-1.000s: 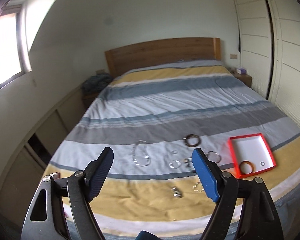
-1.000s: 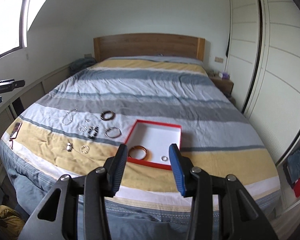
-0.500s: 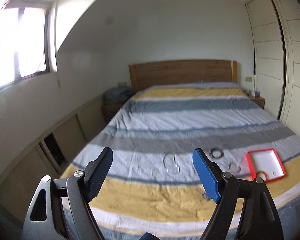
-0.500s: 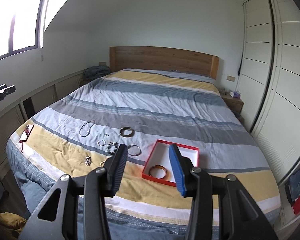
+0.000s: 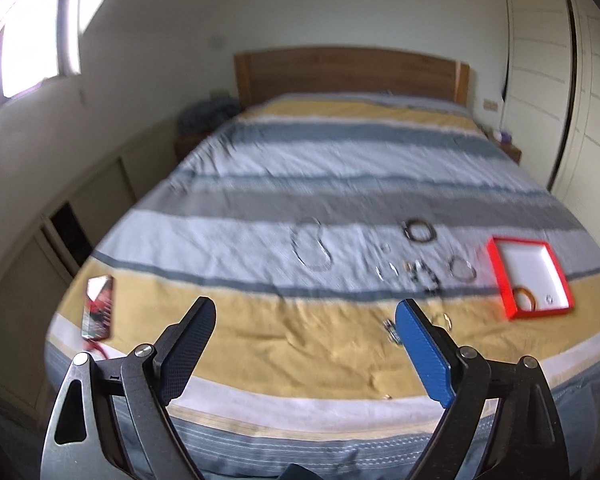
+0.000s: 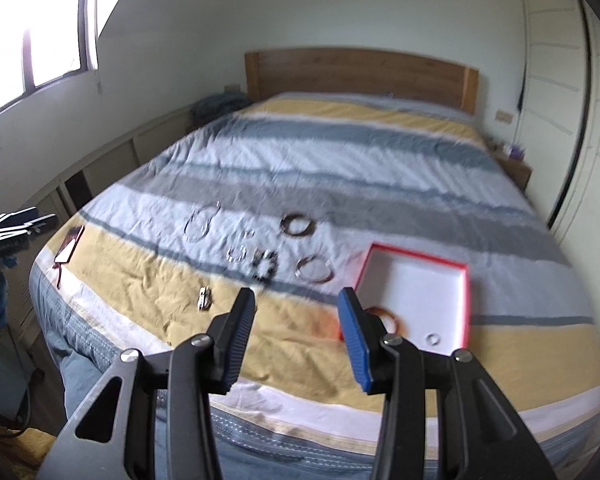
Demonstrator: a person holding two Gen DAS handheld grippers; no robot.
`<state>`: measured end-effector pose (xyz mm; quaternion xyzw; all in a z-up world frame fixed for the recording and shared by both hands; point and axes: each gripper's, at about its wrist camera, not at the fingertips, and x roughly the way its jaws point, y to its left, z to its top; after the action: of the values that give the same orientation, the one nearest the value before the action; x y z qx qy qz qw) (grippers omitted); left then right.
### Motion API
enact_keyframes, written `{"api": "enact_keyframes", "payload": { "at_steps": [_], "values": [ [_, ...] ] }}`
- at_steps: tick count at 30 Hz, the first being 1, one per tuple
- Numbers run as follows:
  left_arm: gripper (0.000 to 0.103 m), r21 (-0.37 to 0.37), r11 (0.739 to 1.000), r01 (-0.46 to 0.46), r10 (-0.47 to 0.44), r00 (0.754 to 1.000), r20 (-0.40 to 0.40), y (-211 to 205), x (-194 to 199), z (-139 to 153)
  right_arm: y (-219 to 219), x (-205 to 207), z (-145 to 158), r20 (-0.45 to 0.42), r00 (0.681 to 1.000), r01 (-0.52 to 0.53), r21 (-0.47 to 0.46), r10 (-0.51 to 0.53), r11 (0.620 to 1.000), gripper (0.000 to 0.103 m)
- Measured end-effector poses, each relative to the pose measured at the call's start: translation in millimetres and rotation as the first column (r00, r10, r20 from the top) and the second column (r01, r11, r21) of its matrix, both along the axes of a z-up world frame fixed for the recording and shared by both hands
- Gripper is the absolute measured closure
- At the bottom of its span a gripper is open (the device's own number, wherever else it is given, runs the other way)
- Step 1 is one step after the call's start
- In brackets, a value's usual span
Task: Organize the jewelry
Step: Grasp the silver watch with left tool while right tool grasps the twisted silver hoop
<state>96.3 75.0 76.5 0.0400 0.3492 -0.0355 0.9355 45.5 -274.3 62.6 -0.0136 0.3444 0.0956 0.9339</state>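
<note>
Beside the red box [image 6: 416, 280] near the foot of the bed [image 5: 340, 184], most of the jewelry lay loose on the striped cover: a chain necklace [image 5: 312, 248], a dark bangle [image 5: 419, 231], a silver bangle [image 5: 463, 269] and small pieces between them. Only an amber bangle [image 5: 525, 297] and a small ring [image 6: 433, 338] sat inside the box. Compared with half a second earlier, both cameras had swung from a higher, more distant look to a closer view tilted down over the pieces. The left hand-held gripper [image 5: 304, 344] was opening wide with nothing between its jaws; the right hand-held gripper [image 6: 296, 332] stood partly open and empty. That suggested an approach for the next pickup.
</note>
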Motion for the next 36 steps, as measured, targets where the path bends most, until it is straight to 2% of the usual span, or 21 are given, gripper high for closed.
{"api": "enact_keyframes", "payload": {
  "at_steps": [4,7,13,18,27,31,36],
  "values": [
    [0.02,-0.012,0.999,0.036,-0.037,0.993,-0.11,-23.7,25.4,-45.2,10.5,31.6,-39.1,-0.095,0.995,-0.031,0.02,0.032,0.999,0.062],
    [0.024,-0.038,0.998,0.053,-0.06,0.976,-0.209,-40.3,46.2,-83.7,18.7,53.9,-67.4,-0.162,0.985,-0.054,0.033,0.059,0.998,0.062],
    [0.031,-0.077,0.992,0.097,-0.117,0.936,-0.331,-72.7,81.0,-138.1,38.9,98.4,-115.3,-0.266,0.957,-0.101,0.054,0.112,0.993,0.062],
    [0.034,-0.08,0.993,0.091,-0.116,0.91,-0.398,-88.7,109.0,-171.5,57.8,135.9,-149.2,-0.337,0.929,-0.133,0.076,0.151,0.988,0.062],
    [0.039,-0.104,0.991,0.086,-0.125,0.874,-0.47,-100.4,138.3,-210.5,82.6,180.7,-197.7,-0.42,0.888,-0.168,0.087,0.189,0.982,0.072],
    [0.043,-0.102,0.992,0.08,-0.119,0.869,-0.48,-100.6,143.4,-220.3,87.0,190.4,-211.4,-0.443,0.877,-0.173,0.067,0.185,0.983,0.077],
    [0.047,-0.07,0.993,0.09,-0.112,0.875,-0.471,-104.8,146.8,-226.7,95.0,198.2,-222.0,-0.449,0.875,-0.186,0.034,0.181,0.982,0.082]
  ]
}}
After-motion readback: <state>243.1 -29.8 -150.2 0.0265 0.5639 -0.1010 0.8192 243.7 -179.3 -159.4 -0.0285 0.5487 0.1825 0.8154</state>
